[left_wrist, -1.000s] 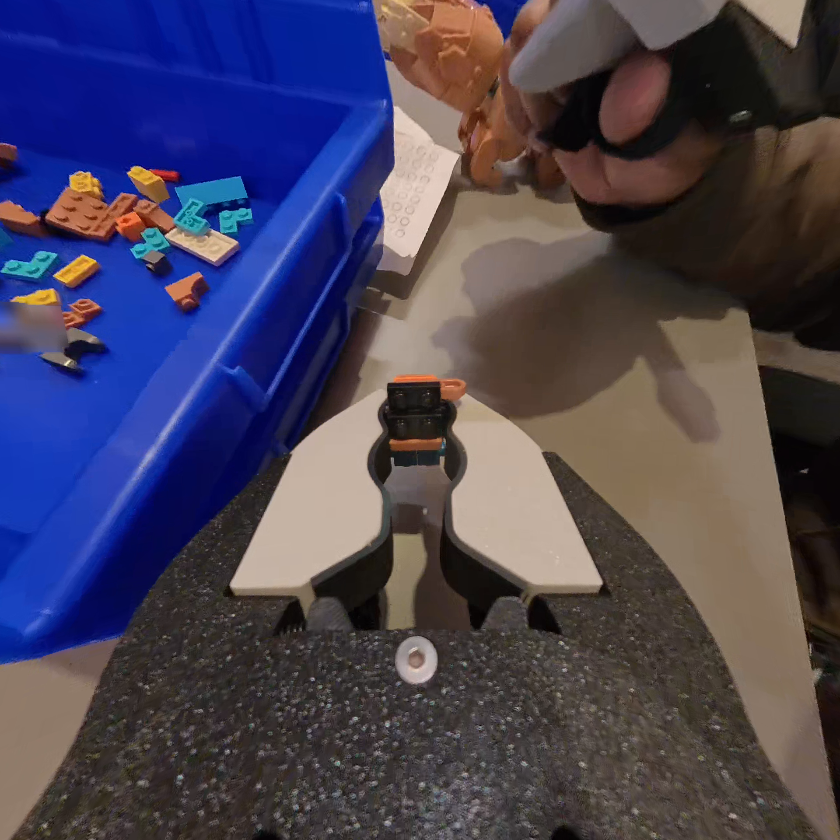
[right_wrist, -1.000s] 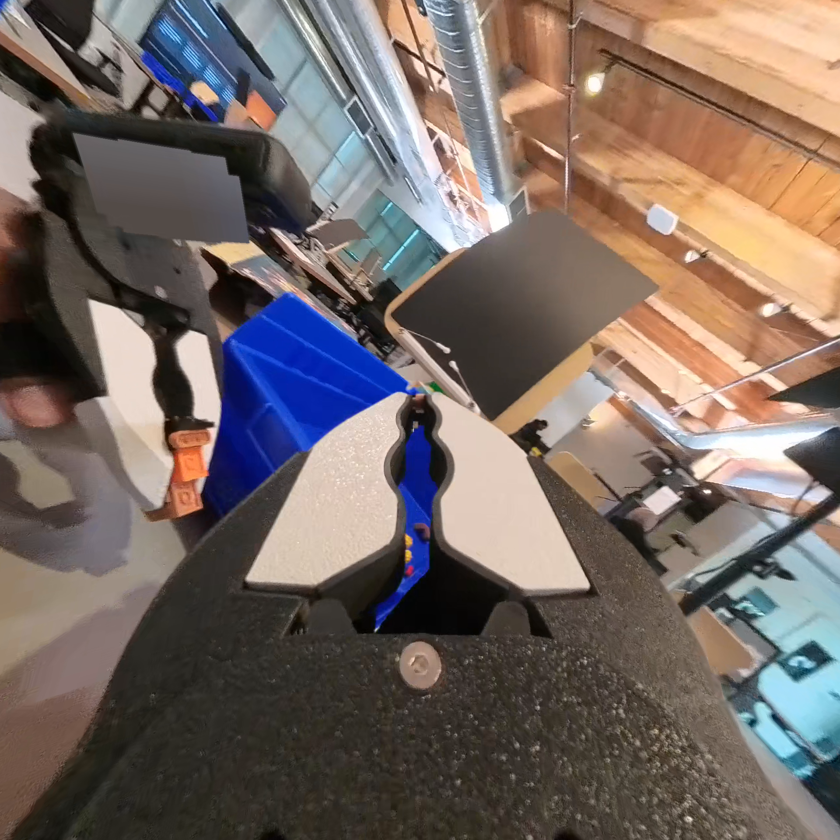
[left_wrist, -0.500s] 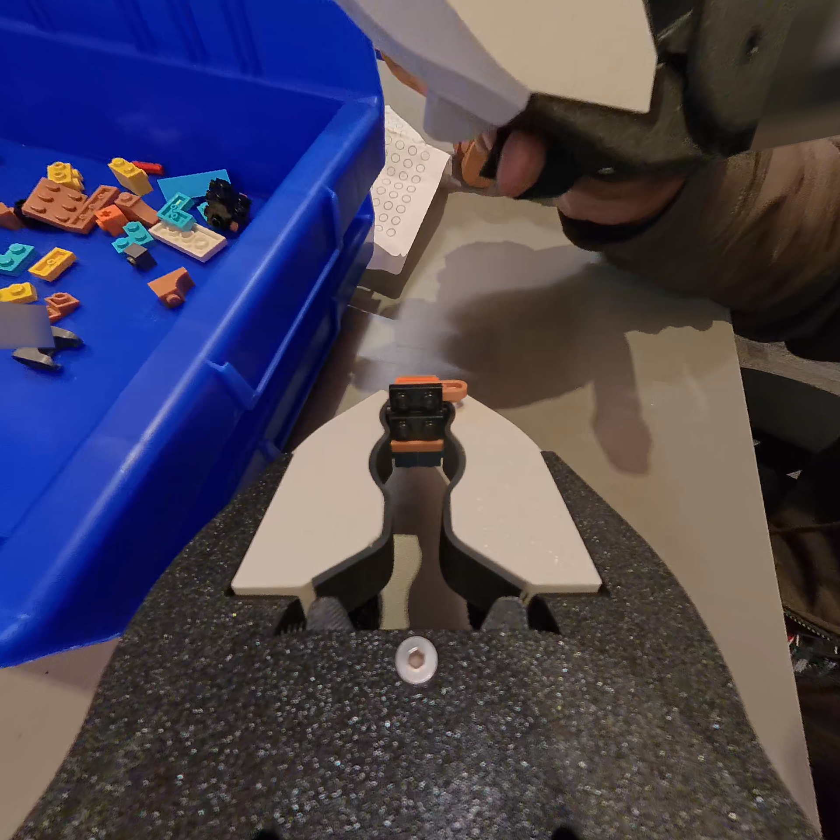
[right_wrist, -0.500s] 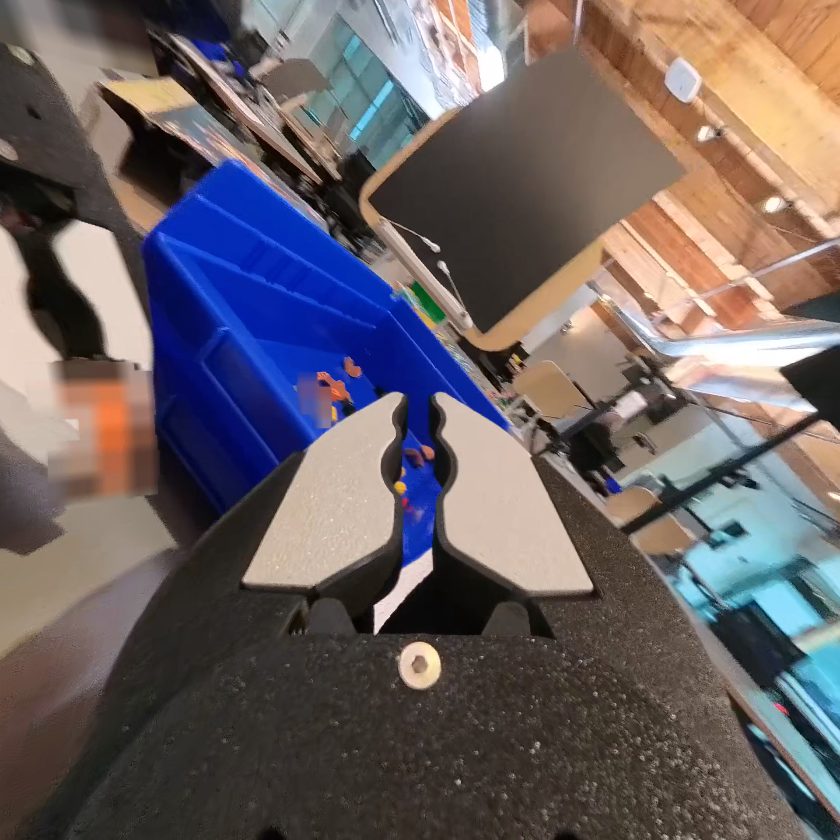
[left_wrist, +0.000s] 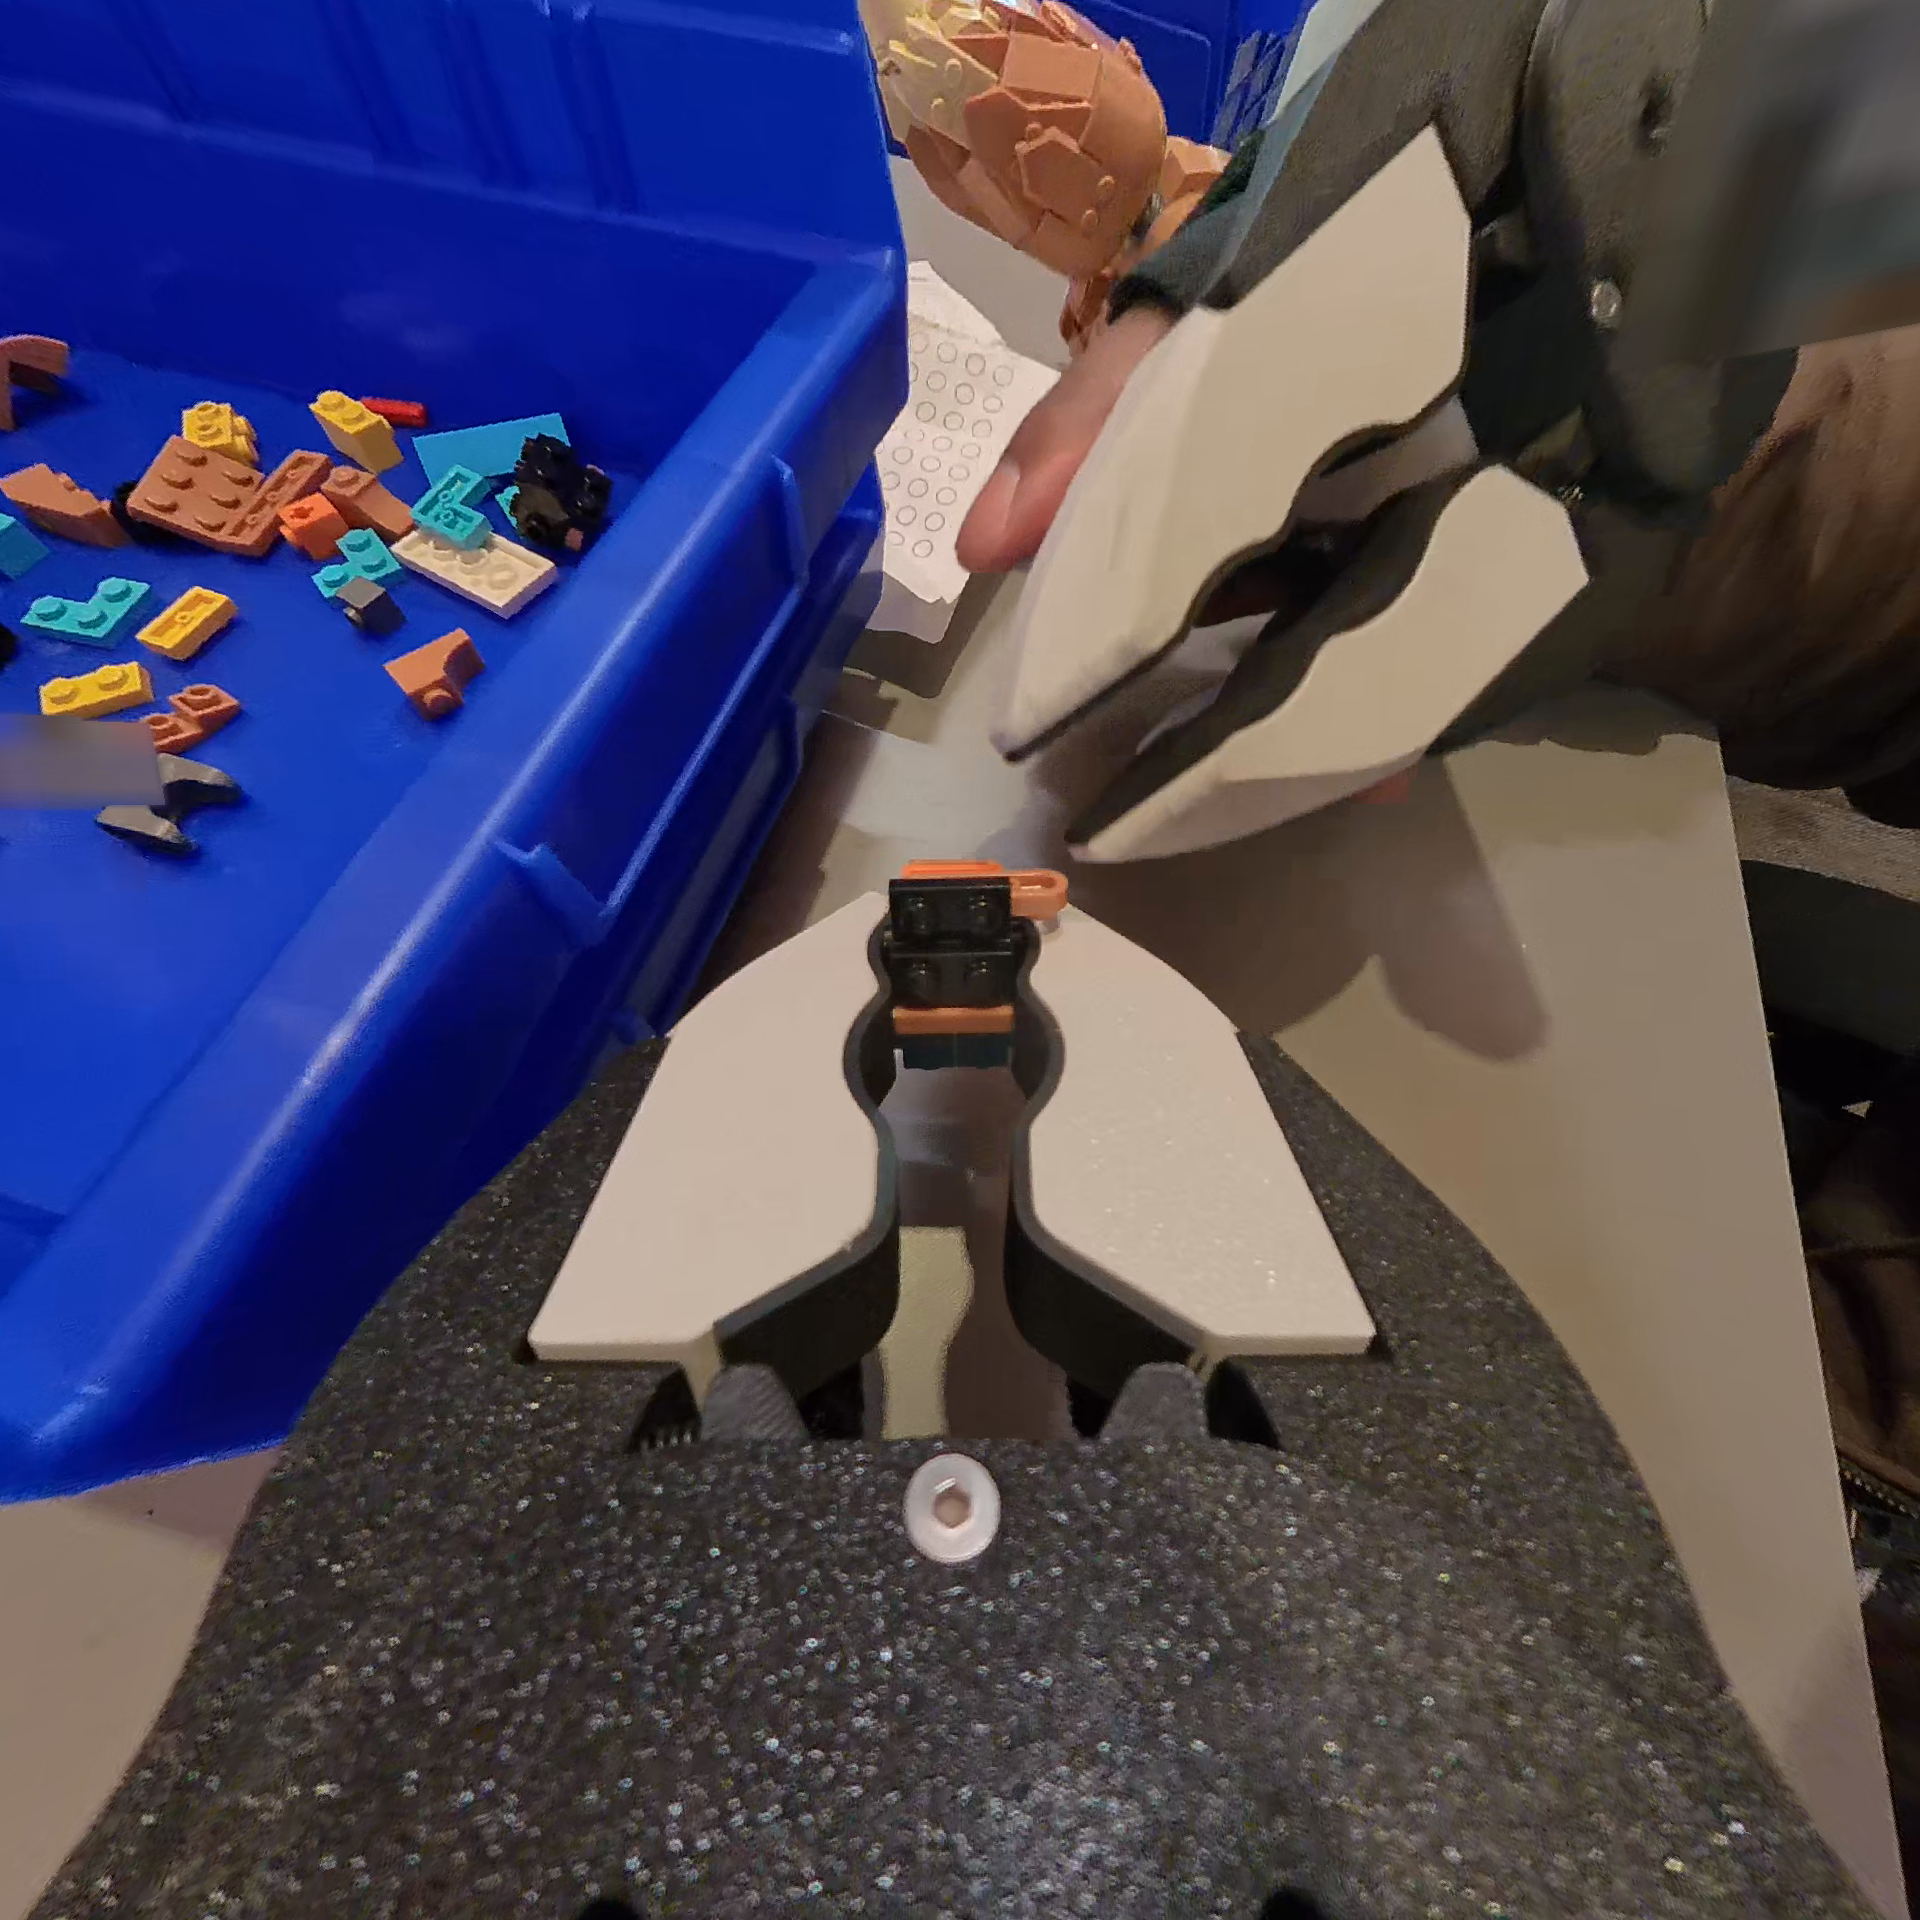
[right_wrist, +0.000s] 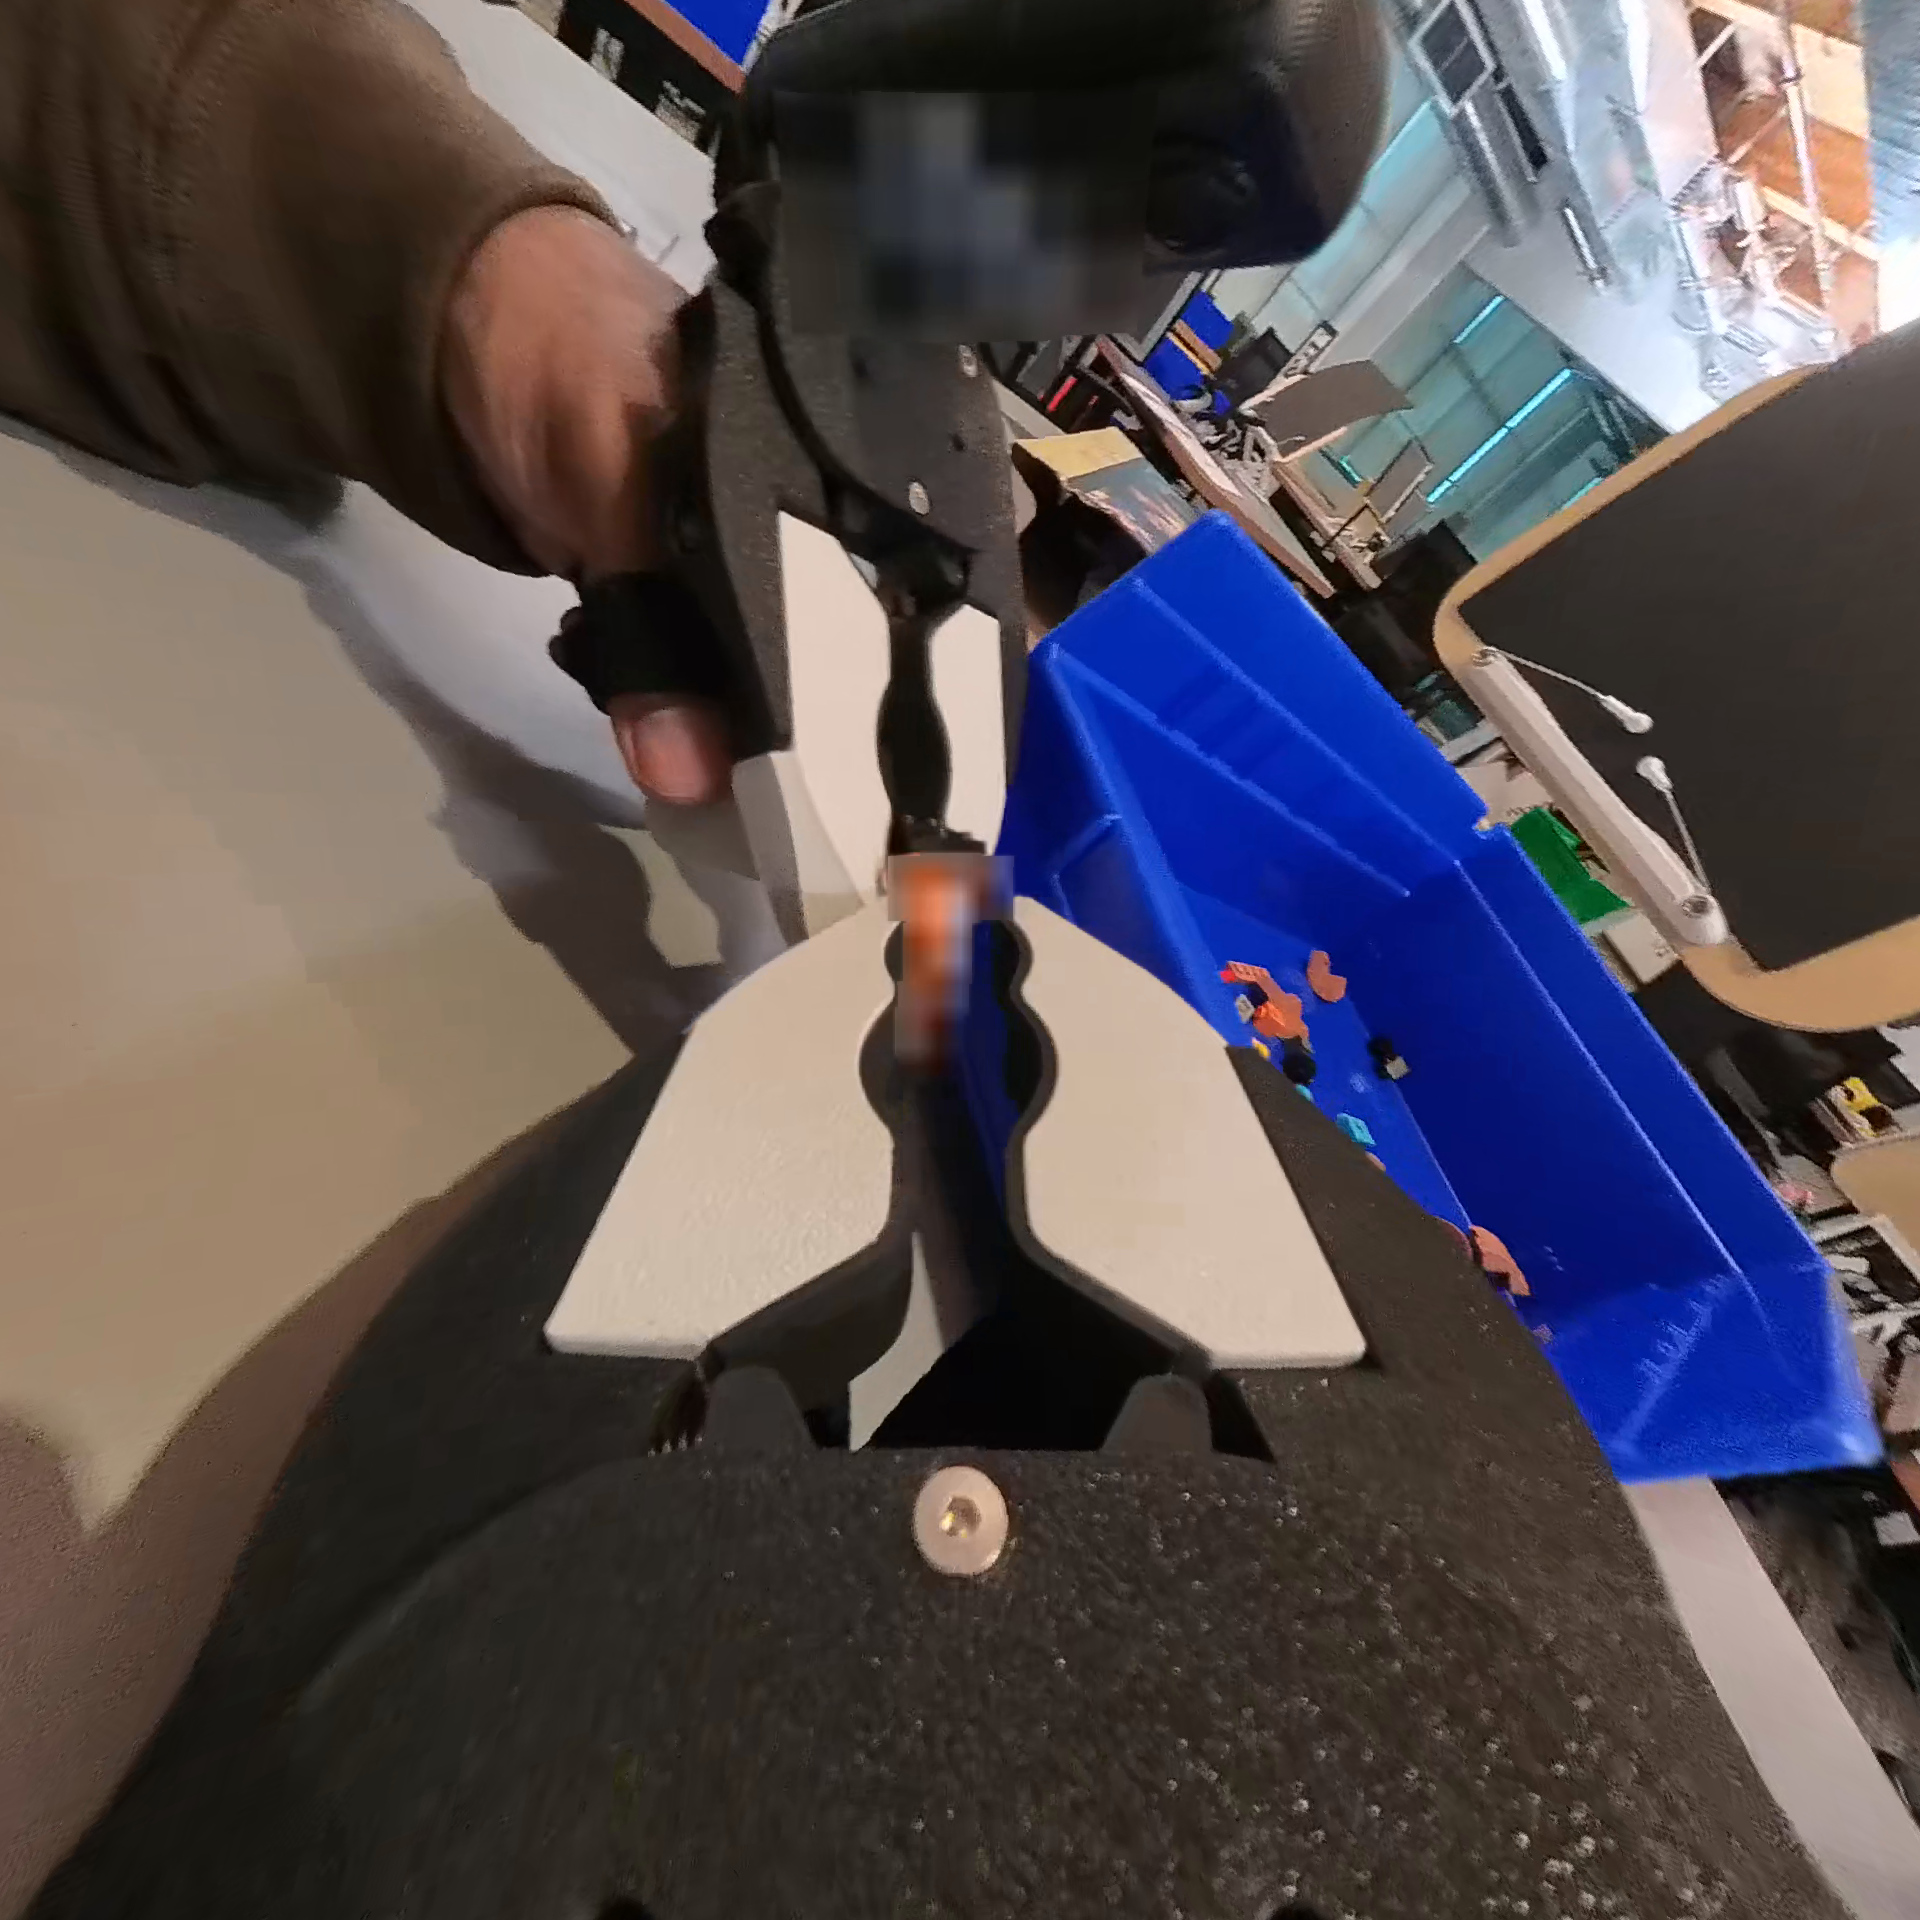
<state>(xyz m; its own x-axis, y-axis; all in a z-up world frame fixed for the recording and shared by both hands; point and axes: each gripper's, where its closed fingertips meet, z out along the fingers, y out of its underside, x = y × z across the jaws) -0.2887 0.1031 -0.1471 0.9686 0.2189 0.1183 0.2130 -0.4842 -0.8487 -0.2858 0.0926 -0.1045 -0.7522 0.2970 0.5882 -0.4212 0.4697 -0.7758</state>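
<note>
My left gripper (left_wrist: 951, 914) is shut on a small brick assembly (left_wrist: 951, 971) of black and orange plates with an orange clip at its tip, held above the beige table (left_wrist: 1507, 1195). My right gripper (left_wrist: 1044, 795) comes in from the upper right, its jaws a little apart, its tips just beyond the assembly and not touching it. In the right wrist view, my right gripper (right_wrist: 948, 925) is open and empty. The assembly (right_wrist: 935, 935), partly blurred, shows between its tips under the left gripper (right_wrist: 930, 831).
A blue bin (left_wrist: 623, 727) stands to the left with several loose orange, yellow, teal and black bricks; it also shows in the right wrist view (right_wrist: 1558, 1039). An orange brick-built figure (left_wrist: 1039, 135) and a white sheet (left_wrist: 945, 468) lie behind. The table edge runs along the right. My hands' fingertips stand some 4 centimetres from each other.
My right gripper has swung down from pointing at the ceiling to the left gripper's tip, and its jaws have parted slightly. The left gripper has kept still with the assembly.
</note>
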